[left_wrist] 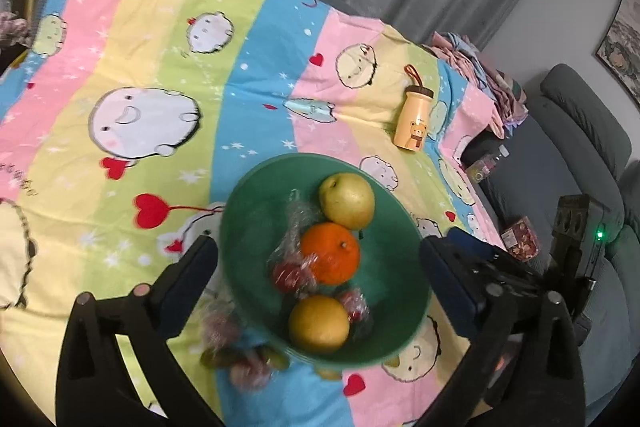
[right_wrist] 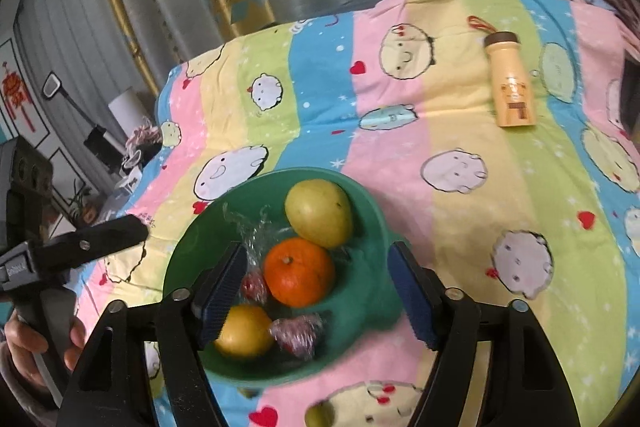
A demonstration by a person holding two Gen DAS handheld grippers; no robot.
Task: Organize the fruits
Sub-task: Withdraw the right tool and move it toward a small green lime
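Hovering both over the green bowl [left_wrist: 240,211]; left hand-held gripper [left_wrist: 318,267] and right hand-held gripper [right_wrist: 316,285] spread wide, empty. Bowl holds pear [left_wrist: 347,201], orange [left_wrist: 330,253], more. Loose wrapped fruit [left_wrist: 224,331] at bowl's 7 o'clock, grab next, pinch lightly

green bowl [left_wrist: 256,195], orange fruit [left_wrist: 330,253], pastel striped cartoon-face cloth [left_wrist: 160,75]

**Black hand-held tongs with blue pads**

The left tongs [left_wrist: 318,259] and right tongs [right_wrist: 318,281] are built of black angular plastic arms, fastened with round silver screws. Ribbed dark-blue pads [right_wrist: 412,291] line the fingers. A grey sleeve cuff is seen at the hand [right_wrist: 38,351].
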